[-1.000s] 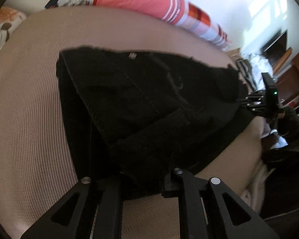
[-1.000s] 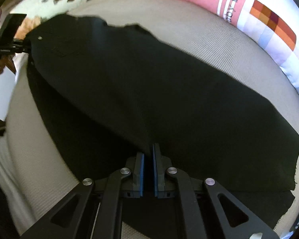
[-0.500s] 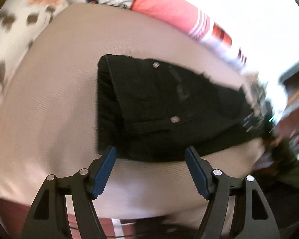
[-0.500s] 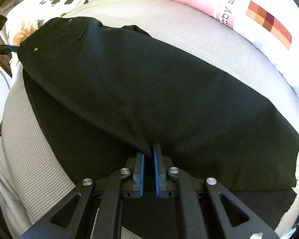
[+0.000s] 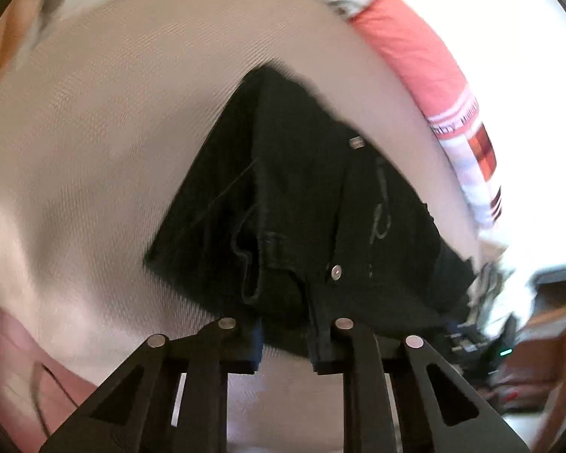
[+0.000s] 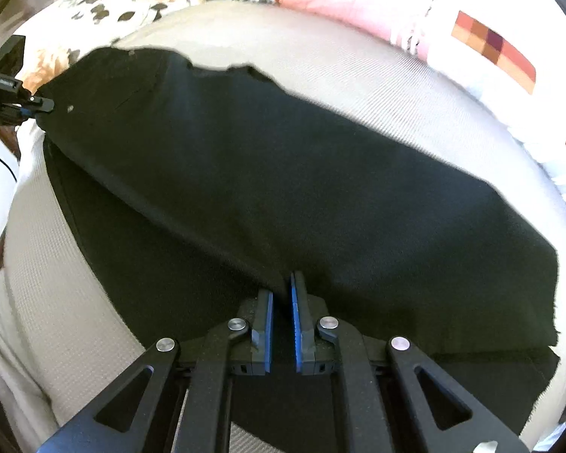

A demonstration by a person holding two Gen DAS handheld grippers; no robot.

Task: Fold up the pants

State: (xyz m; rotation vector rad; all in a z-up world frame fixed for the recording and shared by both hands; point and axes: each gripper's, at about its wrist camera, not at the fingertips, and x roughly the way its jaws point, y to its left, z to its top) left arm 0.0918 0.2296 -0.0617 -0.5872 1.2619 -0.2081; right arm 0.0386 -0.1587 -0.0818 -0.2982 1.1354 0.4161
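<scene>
I am holding the black pants [image 6: 283, 173] stretched across the beige ribbed bed cover [image 6: 377, 87], one leg folded over the other so the upper layer is lying diagonally above the lower one. My right gripper [image 6: 281, 302] is pinching a ridge of the upper leg's edge, its blue-padded fingers [image 6: 268, 324] sitting nearly together with the dark cloth caught between them. My left gripper [image 5: 285, 343] is working at the waistband end, where the silver button [image 5: 336, 271] and a rivet [image 5: 356, 142] are showing; its fingers are standing somewhat apart with the waistband hem lying between their tips, and through the motion blur I cannot tell whether they are actually clamping the fabric. In the right wrist view that left gripper [image 6: 37, 105] is showing at the far waist corner, touching the cloth. A pink striped pillow [image 5: 415, 56] is lying along the far side of the bed, and a floral pillow [image 6: 124, 3] is resting beyond the waist end.
</scene>
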